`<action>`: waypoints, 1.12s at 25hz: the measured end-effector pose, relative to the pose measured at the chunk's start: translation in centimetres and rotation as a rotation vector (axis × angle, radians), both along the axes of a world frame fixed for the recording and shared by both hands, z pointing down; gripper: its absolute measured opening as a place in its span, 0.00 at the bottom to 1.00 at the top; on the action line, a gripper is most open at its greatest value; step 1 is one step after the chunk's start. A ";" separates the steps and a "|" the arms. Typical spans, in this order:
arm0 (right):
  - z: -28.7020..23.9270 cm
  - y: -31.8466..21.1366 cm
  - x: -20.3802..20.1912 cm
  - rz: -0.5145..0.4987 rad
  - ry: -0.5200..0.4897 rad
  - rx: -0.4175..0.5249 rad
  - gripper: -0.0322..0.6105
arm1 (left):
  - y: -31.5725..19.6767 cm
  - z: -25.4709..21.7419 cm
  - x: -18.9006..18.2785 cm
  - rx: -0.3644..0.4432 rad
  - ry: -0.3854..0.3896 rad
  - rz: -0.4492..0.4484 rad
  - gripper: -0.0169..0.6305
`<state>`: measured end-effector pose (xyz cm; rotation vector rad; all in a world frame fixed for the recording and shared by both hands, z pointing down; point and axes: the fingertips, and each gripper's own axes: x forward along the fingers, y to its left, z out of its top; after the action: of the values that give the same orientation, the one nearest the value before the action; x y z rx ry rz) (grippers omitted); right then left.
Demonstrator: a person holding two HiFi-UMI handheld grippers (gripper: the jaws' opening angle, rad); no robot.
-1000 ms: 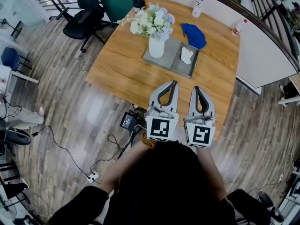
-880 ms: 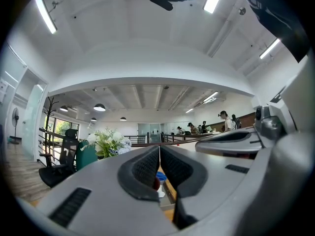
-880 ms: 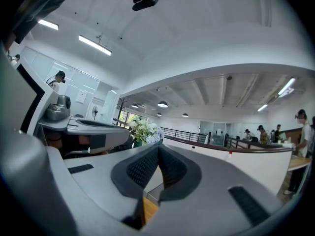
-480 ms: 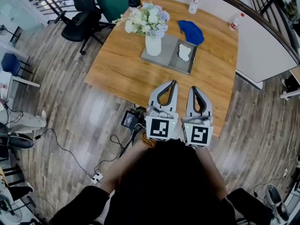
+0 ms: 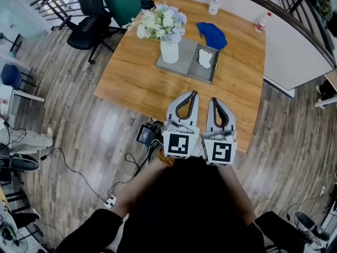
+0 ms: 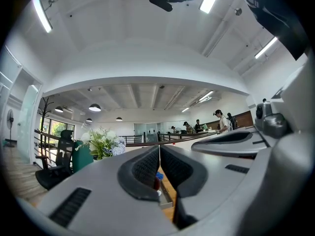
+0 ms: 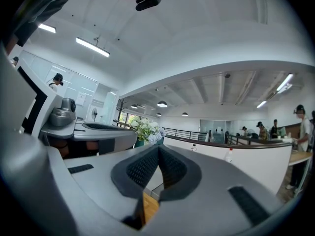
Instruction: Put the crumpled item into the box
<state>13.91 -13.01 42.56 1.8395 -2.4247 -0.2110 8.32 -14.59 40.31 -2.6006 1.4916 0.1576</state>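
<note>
Well ahead of your left tool [image 5: 195, 94] and right tool [image 5: 214, 100]: grey box [image 5: 185, 57] holding a white crumpled item [image 5: 204, 58], blue crumpled cloth [image 5: 211, 35] just beyond.
Both tools are closed and empty; open one before reaching.

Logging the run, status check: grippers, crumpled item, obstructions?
Left gripper and right gripper shut, empty. White crumpled item lies in gray tray. Flower vase beside it, blue cloth beyond.

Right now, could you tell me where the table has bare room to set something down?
The table is bare between the grey tray and its near edge, and along its right side. The far edge is crowded: blue cloth, white bottle, dark cup.
</note>
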 end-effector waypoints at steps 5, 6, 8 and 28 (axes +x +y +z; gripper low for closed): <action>0.0 0.2 -0.3 -0.004 0.005 0.000 0.06 | 0.1 0.1 -0.1 -0.005 0.011 0.002 0.06; 0.0 0.2 -0.3 -0.004 0.007 0.002 0.06 | 0.1 0.2 -0.2 -0.008 0.015 0.003 0.06; 0.0 0.2 -0.3 -0.004 0.011 0.004 0.06 | 0.1 0.3 -0.2 -0.014 0.016 0.004 0.06; 0.6 1.2 0.1 0.005 -0.003 -0.017 0.06 | 1.1 0.7 0.3 -0.018 0.010 0.026 0.06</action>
<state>13.96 -11.81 43.15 1.8402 -2.4157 -0.1875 8.63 -13.48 40.98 -2.6383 1.4699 0.1615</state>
